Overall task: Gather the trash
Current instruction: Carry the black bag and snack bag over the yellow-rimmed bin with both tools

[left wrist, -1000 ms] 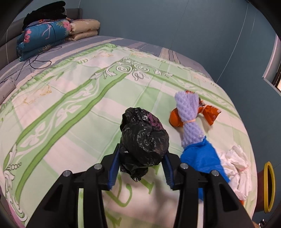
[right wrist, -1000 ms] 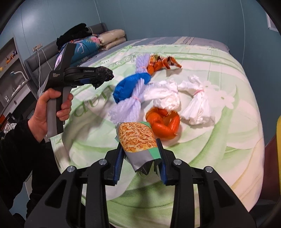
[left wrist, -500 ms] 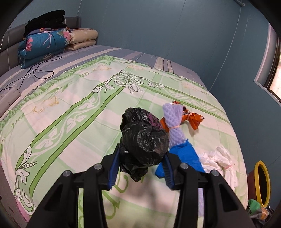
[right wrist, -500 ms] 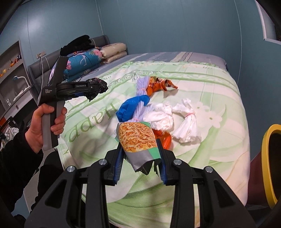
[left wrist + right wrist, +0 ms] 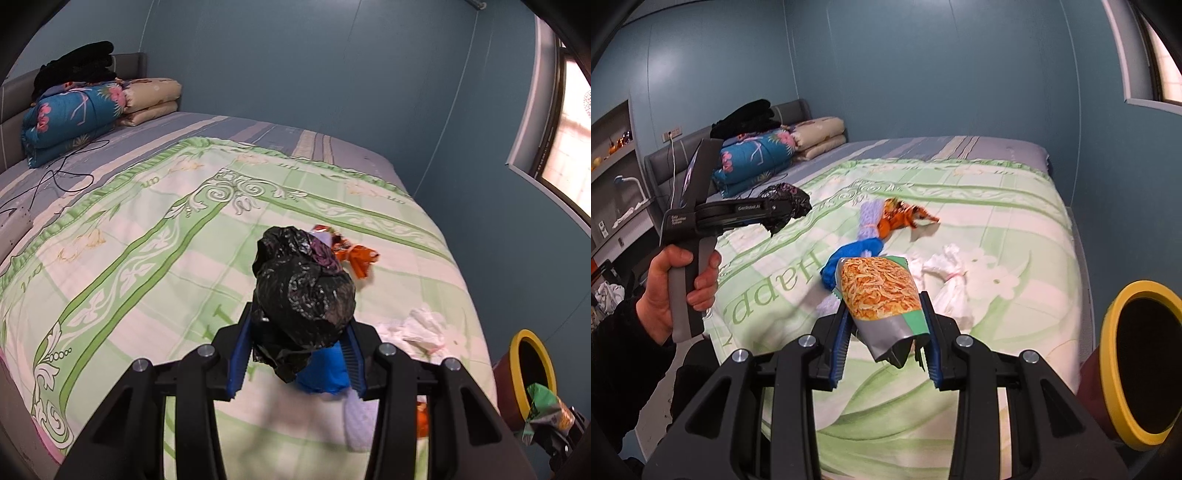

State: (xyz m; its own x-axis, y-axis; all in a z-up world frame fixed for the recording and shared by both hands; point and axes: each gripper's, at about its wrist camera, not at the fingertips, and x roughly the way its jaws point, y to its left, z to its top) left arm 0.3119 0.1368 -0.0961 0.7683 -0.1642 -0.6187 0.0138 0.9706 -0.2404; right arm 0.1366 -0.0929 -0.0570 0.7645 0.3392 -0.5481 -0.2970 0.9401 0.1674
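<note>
The left claw [image 5: 297,354] is clamped on a crumpled black bag [image 5: 303,291], held up over the bed [image 5: 147,236]. The right claw [image 5: 886,343] is clamped on a noodle packet [image 5: 882,295], up above the bed's near edge. An orange wrapper [image 5: 905,218], a blue bag [image 5: 855,254] and white tissue bundles [image 5: 951,284] lie on the bed, and a yellow-rimmed bin [image 5: 1112,332] stands beside it.
</note>
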